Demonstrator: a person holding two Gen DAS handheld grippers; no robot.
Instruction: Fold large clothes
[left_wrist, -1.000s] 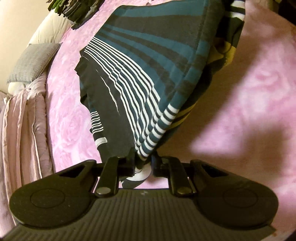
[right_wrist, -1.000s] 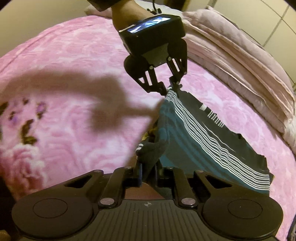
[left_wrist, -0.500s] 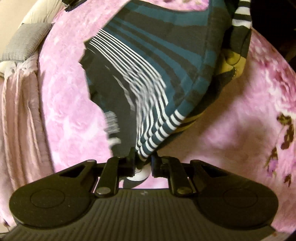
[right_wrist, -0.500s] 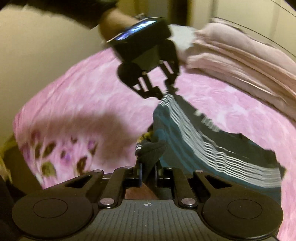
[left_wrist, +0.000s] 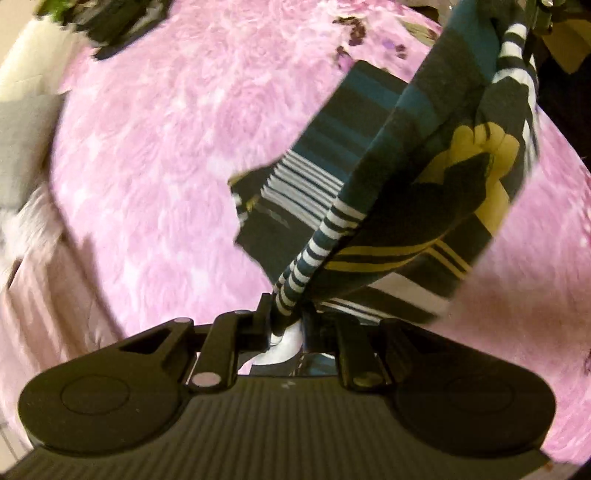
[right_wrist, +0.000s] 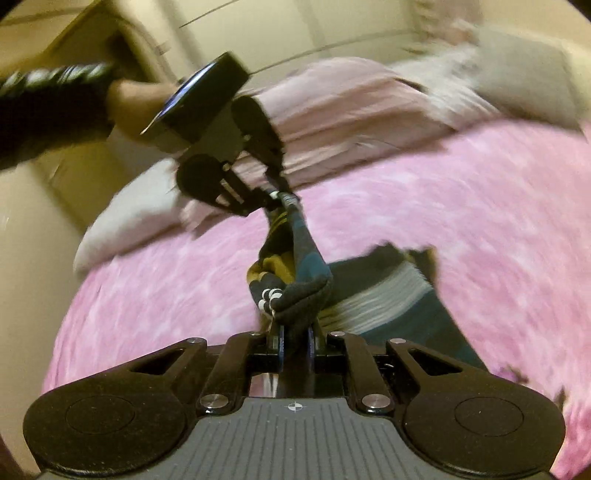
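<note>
A pink flowered blanket (left_wrist: 177, 155) covers the bed; a folded pale pink quilt (right_wrist: 354, 110) and a white pillow (right_wrist: 125, 218) lie along its far edge, with cream cupboard doors (right_wrist: 258, 33) behind. The striped garment (left_wrist: 417, 177) hangs stretched between the two claws, its lower part trailing on the blanket; the left gripper (left_wrist: 286, 317) is clamped on one striped edge; the right gripper (right_wrist: 294, 341) is clamped on a bunched dark corner.
</note>
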